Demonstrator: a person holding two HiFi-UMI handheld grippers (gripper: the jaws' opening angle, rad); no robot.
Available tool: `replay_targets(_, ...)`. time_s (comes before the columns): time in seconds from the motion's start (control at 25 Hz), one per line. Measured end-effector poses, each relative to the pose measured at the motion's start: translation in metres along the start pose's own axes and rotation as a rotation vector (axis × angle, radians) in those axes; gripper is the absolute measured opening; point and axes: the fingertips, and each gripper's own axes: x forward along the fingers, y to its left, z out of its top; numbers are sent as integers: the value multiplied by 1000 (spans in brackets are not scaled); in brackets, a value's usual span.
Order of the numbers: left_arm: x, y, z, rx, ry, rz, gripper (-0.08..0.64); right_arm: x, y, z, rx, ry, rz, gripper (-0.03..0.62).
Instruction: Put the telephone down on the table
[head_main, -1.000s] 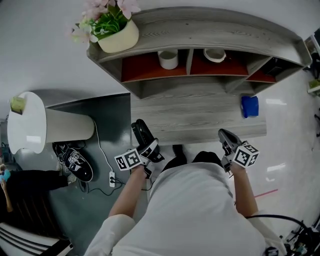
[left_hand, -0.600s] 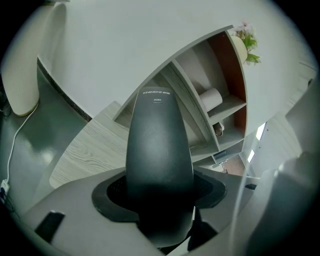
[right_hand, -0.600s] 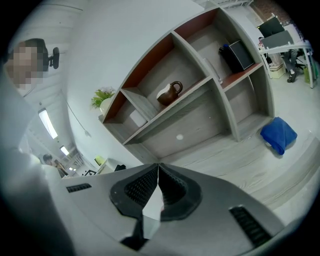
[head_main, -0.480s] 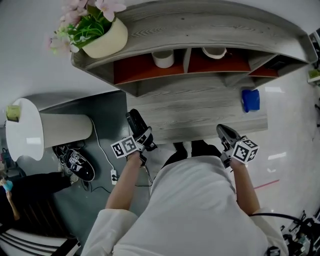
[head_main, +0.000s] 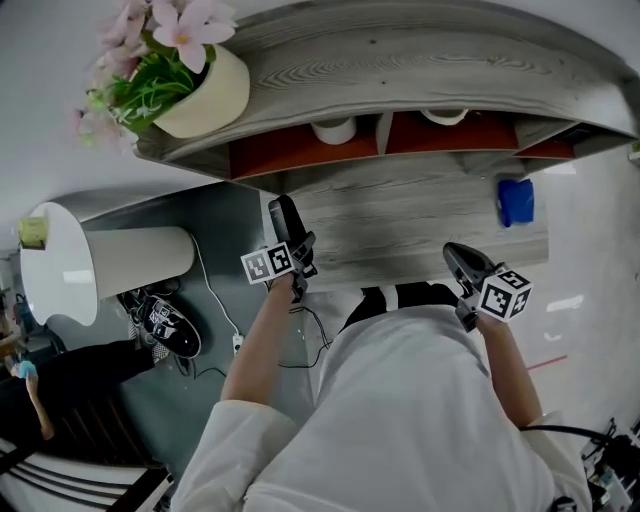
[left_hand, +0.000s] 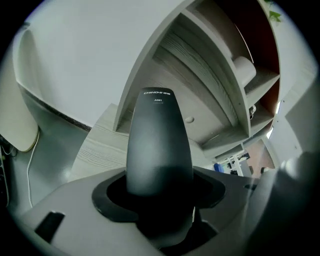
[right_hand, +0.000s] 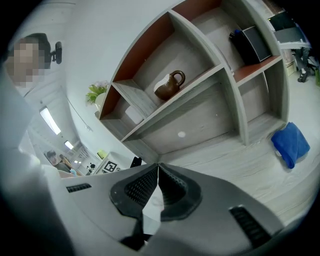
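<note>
The left gripper (head_main: 297, 262), clamping the telephone (head_main: 287, 222), has advanced over the table (head_main: 420, 235) edge; the right gripper (head_main: 458, 258) is closed, empty; the shelf-top pot (head_main: 210, 95) holds pink flowers (head_main: 178, 22).

The telephone (left_hand: 159, 145) carried two lines of small light print near its far end, legible in the left gripper view only. The upper line was a brand mark that read "CHINO-E", followed by characters too small to make out. The lower line, directly beneath it, was a short code that appeared to read "A081"; its digits were not certain. In the head view the same print was too small to read. The left cube (head_main: 272, 263) and the right cube (head_main: 505, 293) each bore square black-and-white coded markers, made up of blocks rather than letters or numerals.
</note>
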Motion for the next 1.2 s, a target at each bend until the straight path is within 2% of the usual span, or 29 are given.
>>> replay_targets(0.24, 37, 29, 1, 11, 75, 76, 301, 5, -7, -4, -6, 57, -19, 18)
replay_targets(0.48, 58, 58, -4, 9, 131, 149, 301, 19, 1, -1, -24, 88, -2, 18)
replay_targets(0.8, 69, 73, -10, 39, 187, 200, 301, 52, 17, -17, -47, 161, 45, 18)
replay_targets(1.2, 79, 82, -14, 40, 213, 213, 301, 106, 35, -38, -102, 261, 101, 18)
